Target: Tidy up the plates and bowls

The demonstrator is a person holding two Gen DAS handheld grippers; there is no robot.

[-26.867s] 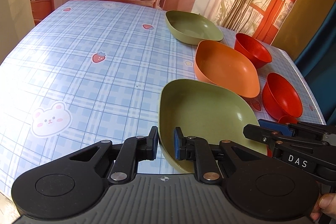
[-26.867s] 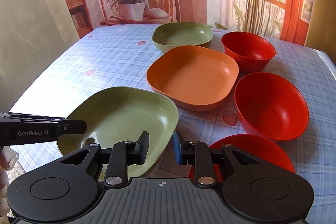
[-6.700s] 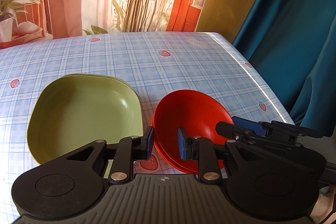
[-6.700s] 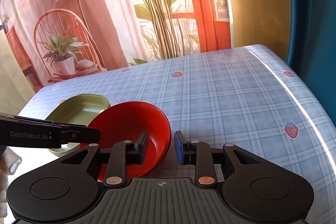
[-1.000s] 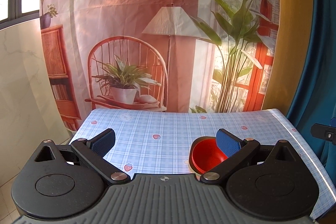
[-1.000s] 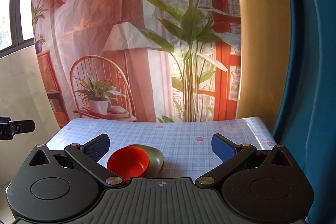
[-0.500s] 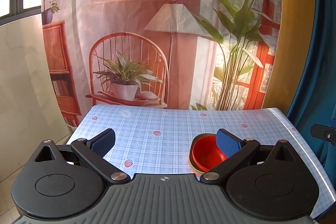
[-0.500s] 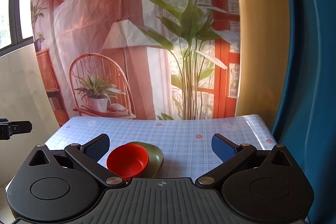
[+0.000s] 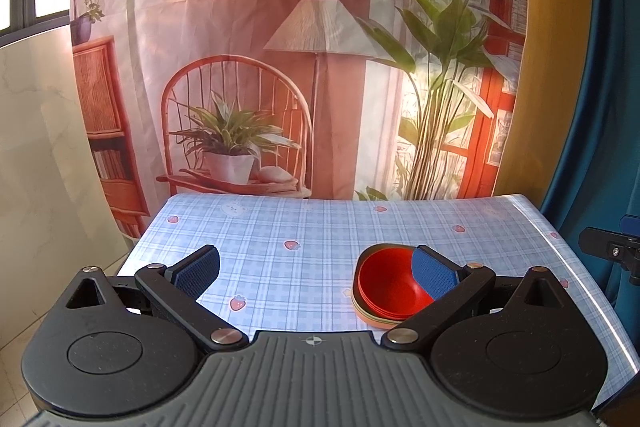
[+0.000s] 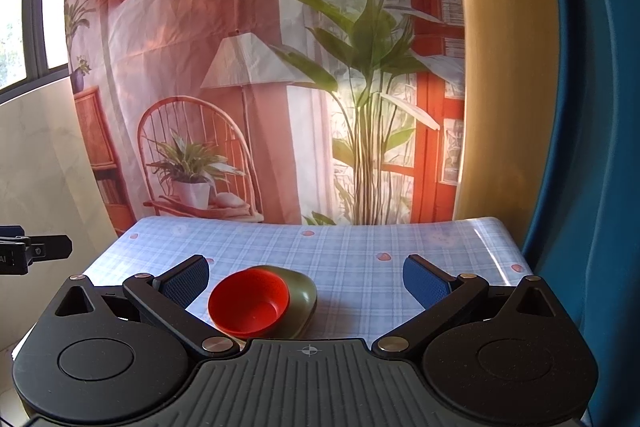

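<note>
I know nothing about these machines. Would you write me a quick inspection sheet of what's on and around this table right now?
Surface: table under a blue checked cloth with strawberry prints.
Job's things: red bowls nested on an orange plate; a green plate lies under the bowls.
Clutter: nothing seen.
Tools: left tool and right tool both wide open, holding nothing, above the table's near edge.
Cables: nothing seen.
Surroundings: printed backdrop of a chair, lamp and plants; blue curtain at right.
</note>
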